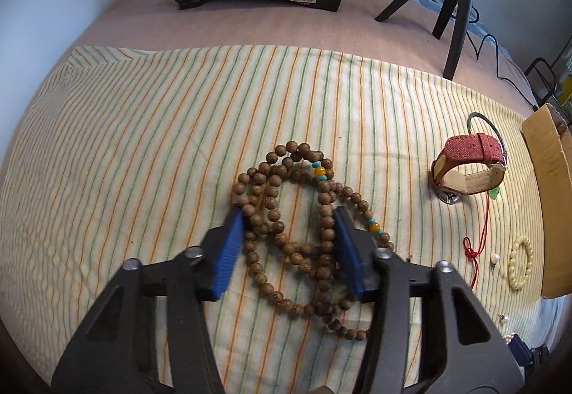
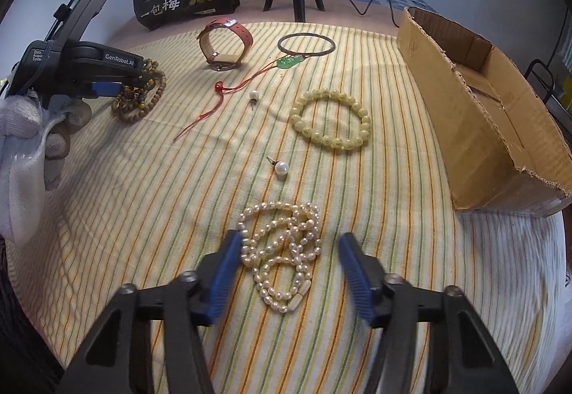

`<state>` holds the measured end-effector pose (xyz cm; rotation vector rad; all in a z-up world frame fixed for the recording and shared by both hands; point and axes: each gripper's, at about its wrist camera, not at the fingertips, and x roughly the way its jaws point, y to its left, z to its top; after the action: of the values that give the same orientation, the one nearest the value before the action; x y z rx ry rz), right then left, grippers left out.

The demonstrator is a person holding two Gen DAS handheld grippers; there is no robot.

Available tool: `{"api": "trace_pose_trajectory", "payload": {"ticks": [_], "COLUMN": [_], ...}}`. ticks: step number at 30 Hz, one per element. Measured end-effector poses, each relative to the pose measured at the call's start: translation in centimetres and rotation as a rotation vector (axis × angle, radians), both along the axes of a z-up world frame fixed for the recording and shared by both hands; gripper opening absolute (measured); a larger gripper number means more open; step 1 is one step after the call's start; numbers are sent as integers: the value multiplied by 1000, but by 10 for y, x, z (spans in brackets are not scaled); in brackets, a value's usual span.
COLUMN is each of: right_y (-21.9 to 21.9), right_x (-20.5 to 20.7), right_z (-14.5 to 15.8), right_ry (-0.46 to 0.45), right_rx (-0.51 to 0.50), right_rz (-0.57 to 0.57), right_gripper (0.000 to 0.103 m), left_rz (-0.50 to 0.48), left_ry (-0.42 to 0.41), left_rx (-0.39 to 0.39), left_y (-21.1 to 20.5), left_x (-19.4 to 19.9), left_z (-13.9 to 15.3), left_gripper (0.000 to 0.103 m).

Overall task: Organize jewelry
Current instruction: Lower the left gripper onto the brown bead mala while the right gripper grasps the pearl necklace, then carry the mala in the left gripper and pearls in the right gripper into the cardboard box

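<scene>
While wooden beads [image 1: 289, 226] fill left tool [image 1: 290, 220], pearls [image 2: 282, 251] hug right tool's [image 2: 290, 244] L pad.

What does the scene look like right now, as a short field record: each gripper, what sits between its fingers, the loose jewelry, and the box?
left gripper: down over wooden beads, pads against the pile on both sides
right gripper: straddles pearl necklace; left pad touches, right pad clear
loose on cloth: cream bracelet, two pearl studs, red watch, bangle, jade pendant on red cord
box: cardboard, open, right of the cloth, no jewelry visible inside
</scene>
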<state>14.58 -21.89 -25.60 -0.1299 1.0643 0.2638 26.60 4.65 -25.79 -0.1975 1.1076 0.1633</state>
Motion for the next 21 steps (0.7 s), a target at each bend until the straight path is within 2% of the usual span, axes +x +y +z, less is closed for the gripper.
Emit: {"api": "trace_pose_trajectory", "payload": {"ticks": [1,3,6,12,21], "right_y": [-1,-4,-7,-9,-14], "right_x": [0,1,2,-1,-19], "right_z": [1,2,3,10,42], "right_ry": [0,4,6,-1,-68], "right_rx": [3,16,27,43,87], "right_rz": [1,-1,5,8,-1], "right_gripper": [36,27,10,5,4], "left_rz": [-1,-2,-7,-21,-69], "left_ry": [-1,1,3,-10,-69], "left_rx": [-3,-9,-28,-75,-119], "left_y": [1,3,5,6,3], "left_x": [0,1,0,-11,-42], "left_z": [0,1,3,11,39], "left_gripper": [39,23,14,11,11]}}
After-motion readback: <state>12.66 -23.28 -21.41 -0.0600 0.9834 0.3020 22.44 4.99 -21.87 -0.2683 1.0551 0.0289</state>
